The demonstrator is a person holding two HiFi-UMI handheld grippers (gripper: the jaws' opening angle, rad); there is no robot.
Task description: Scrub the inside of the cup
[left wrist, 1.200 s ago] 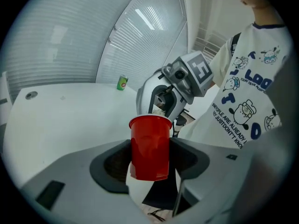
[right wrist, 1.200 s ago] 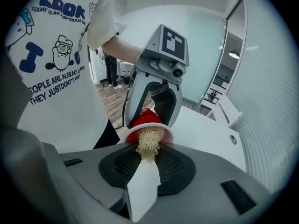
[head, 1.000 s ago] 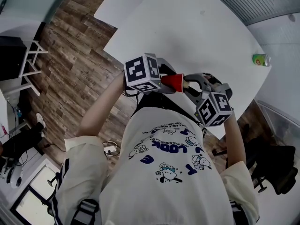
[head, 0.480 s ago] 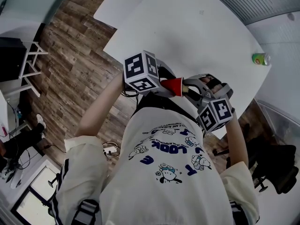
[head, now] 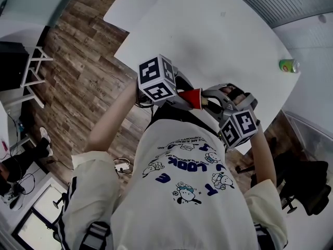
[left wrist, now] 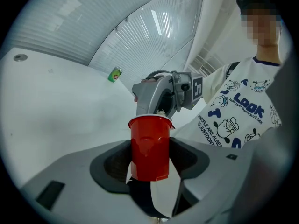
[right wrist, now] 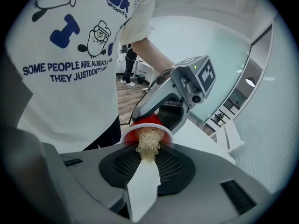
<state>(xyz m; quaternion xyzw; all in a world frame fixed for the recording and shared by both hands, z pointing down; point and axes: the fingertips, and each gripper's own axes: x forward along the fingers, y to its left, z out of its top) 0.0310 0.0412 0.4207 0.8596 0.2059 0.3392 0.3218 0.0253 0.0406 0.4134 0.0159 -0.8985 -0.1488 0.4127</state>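
Up at the person's chest, off the white bench, a thin red plastic cup sits clamped by its sides in the left hand-held gripper. The right hand-held gripper pinches a pale fibrous scrubber poking into the cup's mouth. The cup looks light and crushable, so I'd squeeze gently, low on its wall.

Bright, even indoor light with soft shadows; both gripper views bulge fisheye-style, corners vignetted black.
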